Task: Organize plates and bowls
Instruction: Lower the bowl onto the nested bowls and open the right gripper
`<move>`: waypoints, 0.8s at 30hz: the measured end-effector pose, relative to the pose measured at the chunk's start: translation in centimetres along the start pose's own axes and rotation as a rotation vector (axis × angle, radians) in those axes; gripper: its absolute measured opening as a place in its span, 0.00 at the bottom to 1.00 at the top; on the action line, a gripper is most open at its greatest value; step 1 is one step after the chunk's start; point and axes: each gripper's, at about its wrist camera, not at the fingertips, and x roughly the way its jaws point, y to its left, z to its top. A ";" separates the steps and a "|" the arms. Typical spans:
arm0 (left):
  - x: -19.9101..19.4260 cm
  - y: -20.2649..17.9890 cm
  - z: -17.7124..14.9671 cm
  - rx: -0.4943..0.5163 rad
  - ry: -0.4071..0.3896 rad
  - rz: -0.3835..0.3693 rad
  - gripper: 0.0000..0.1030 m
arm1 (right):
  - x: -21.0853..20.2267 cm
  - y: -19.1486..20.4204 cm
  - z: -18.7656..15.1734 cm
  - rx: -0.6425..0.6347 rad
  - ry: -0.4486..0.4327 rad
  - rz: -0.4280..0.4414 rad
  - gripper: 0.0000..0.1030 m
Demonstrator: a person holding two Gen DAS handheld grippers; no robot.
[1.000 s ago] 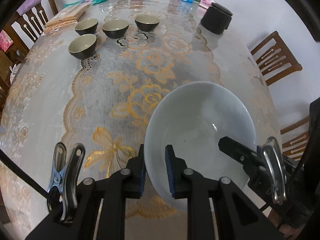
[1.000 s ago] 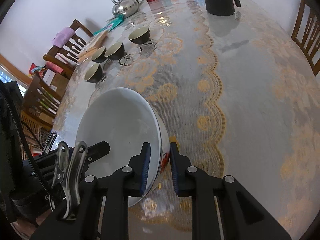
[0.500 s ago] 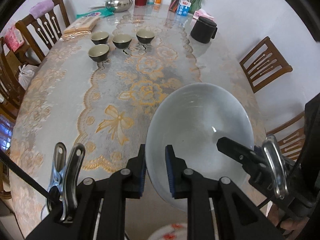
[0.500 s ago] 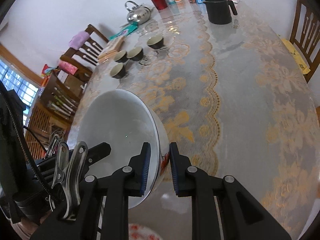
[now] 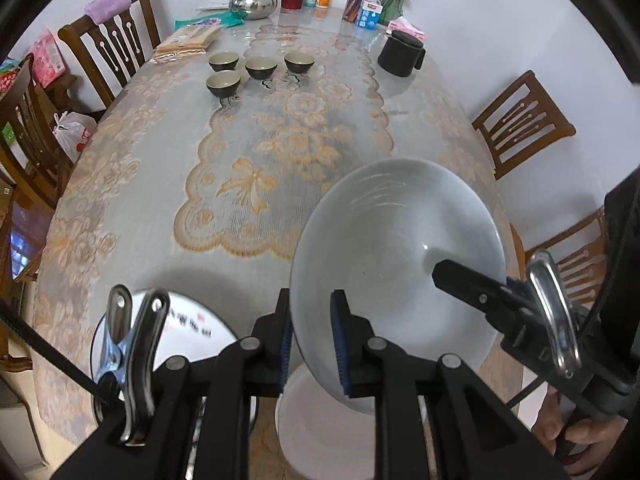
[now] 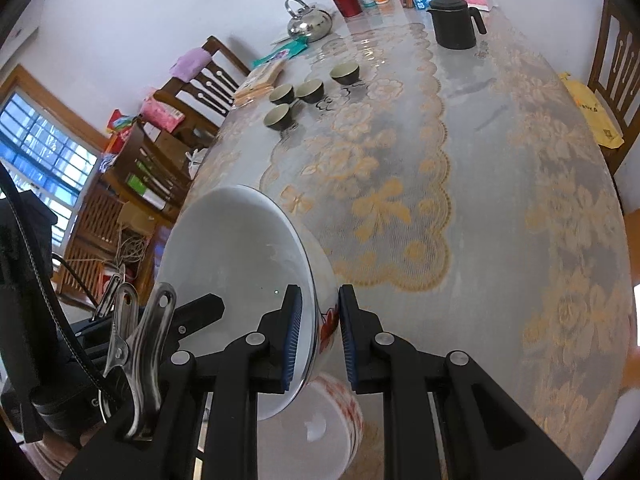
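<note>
Left gripper: your left gripper (image 5: 310, 344) is clamped on the near rim of the large white ceramic bowl (image 5: 396, 256), one blue pad outside the wall and one inside.
Flat plate: to the left of your left gripper, close below it, lies a round white plate with dark printed characters (image 5: 192, 324), resting on the table edge.
Large bowl: it hangs tilted between your two grippers, its hollow facing you, above the near end of the lace-patterned tablecloth (image 5: 280, 152).
Lower bowl: directly under the held bowl, beneath your fingers, sits a second white bowl with red flower print (image 6: 332, 424); whether the two touch you cannot tell.
Right gripper: your right gripper (image 6: 318, 340) pinches the opposite rim of the same bowl, pads on either side of the red-flowered wall.
Small bowls: far ahead of both grippers, four small dark bowls with pale insides (image 5: 256, 70) stand in a loose cluster.
Far right: beyond them, to the right, a black lidded jug (image 6: 456, 24) stands apart.
</note>
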 end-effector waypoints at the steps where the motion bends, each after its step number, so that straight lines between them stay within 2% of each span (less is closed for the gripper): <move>1: -0.2 -0.1 -0.6 -0.002 0.000 0.003 0.18 | -0.3 0.1 -0.6 -0.004 0.002 0.003 0.20; 12: -0.5 -1.0 -6.9 -0.032 0.047 0.015 0.18 | -0.7 -0.9 -5.8 0.003 0.067 0.014 0.20; 20: 0.0 -1.5 -9.2 -0.033 0.057 0.034 0.18 | -0.5 -1.4 -7.8 -0.005 0.092 0.002 0.20; 24: 0.3 -1.7 -10.0 -0.021 0.058 0.067 0.18 | -0.1 -1.4 -8.3 -0.013 0.105 0.000 0.20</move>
